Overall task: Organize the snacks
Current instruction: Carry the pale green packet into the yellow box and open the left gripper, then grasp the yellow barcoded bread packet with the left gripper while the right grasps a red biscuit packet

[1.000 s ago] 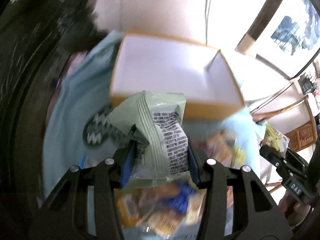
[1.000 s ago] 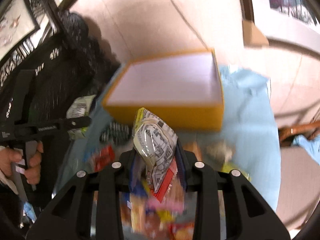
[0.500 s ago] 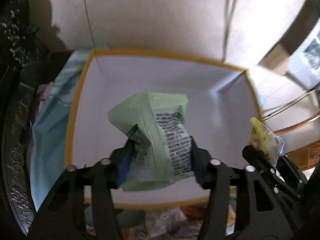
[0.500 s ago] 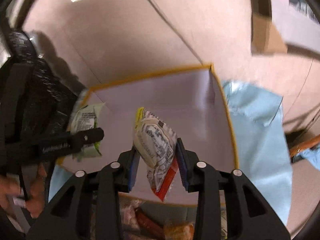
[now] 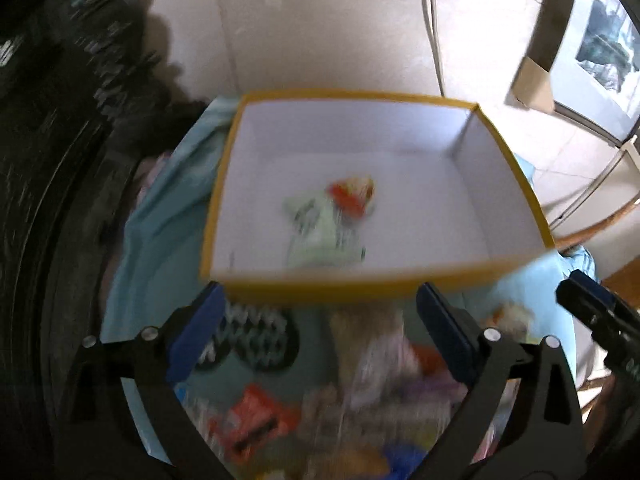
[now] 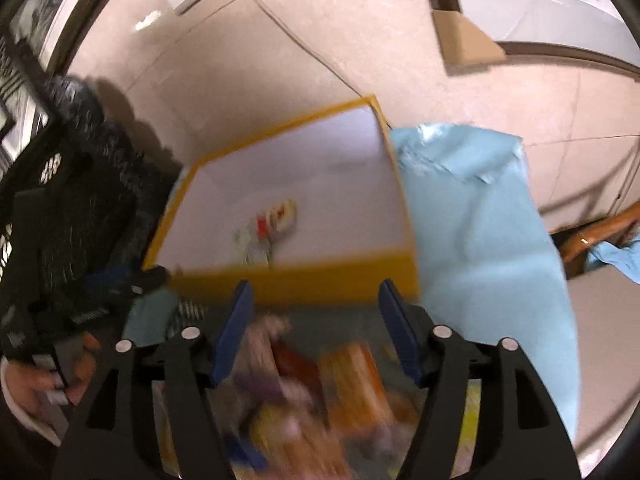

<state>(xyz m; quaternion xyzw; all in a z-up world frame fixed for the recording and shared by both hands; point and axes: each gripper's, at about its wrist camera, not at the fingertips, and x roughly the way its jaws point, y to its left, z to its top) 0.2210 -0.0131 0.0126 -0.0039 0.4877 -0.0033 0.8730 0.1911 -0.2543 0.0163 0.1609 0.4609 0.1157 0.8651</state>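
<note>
Both jaws wide, empty. Snack packets (image 5: 352, 392) heaped below jaws, box (image 5: 360, 284) ahead: light, crinkly, probably slippery; pinch at a sealed edge.

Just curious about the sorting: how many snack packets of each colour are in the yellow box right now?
Pale green packet: 1
Red and yellow packet: 1
Total in the yellow box: 2
The loose pile in front of it is too blurred to count.
</note>
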